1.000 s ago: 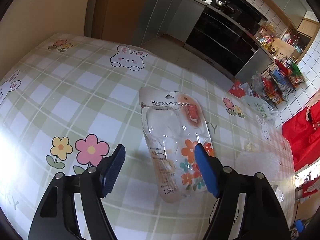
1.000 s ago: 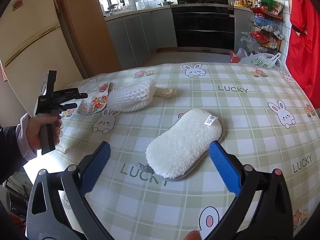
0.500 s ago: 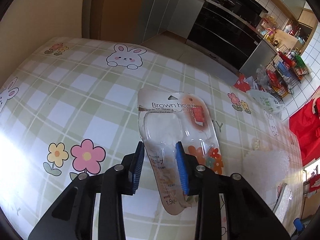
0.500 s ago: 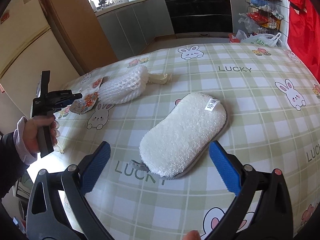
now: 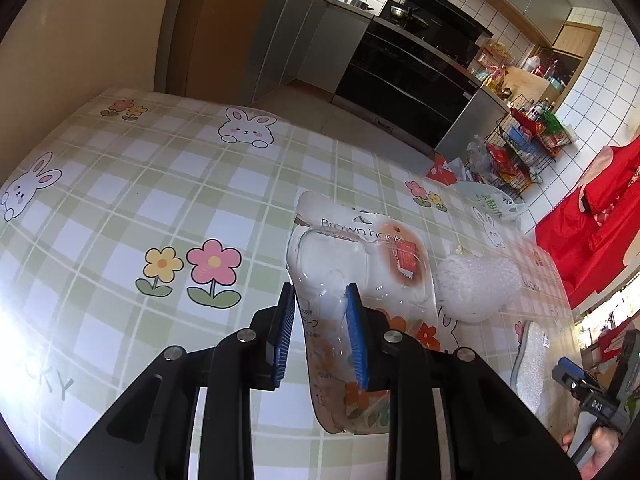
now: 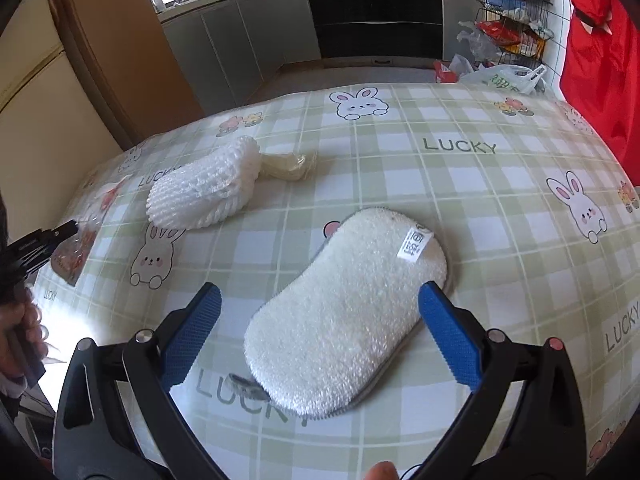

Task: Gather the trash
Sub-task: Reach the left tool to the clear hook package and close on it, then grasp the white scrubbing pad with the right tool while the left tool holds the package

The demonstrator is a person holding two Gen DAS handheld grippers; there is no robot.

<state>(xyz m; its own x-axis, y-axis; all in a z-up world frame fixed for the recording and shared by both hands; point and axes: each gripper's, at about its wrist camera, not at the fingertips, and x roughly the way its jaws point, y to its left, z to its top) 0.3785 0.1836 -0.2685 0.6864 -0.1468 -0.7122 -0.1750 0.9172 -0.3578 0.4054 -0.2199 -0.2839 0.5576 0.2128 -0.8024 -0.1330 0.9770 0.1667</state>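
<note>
Hook packet [image 5: 362, 280]: your left gripper [image 5: 320, 334] is closing on its near end, long axis running away from you; your right gripper [image 6: 320, 340], spread wide, straddles the sponge [image 6: 346, 308].

**My table and what sits on it**

I see my table [image 6: 400, 168] covered in a green-checked cloth printed with rabbits, flowers and "LUCKY". On it lie a white fluffy sponge pad [image 6: 348, 312] nearest me, a white foam net sleeve [image 6: 204, 196] farther left, and a crumpled clear wrapper [image 6: 286, 164] touching the sleeve's far end.
</note>
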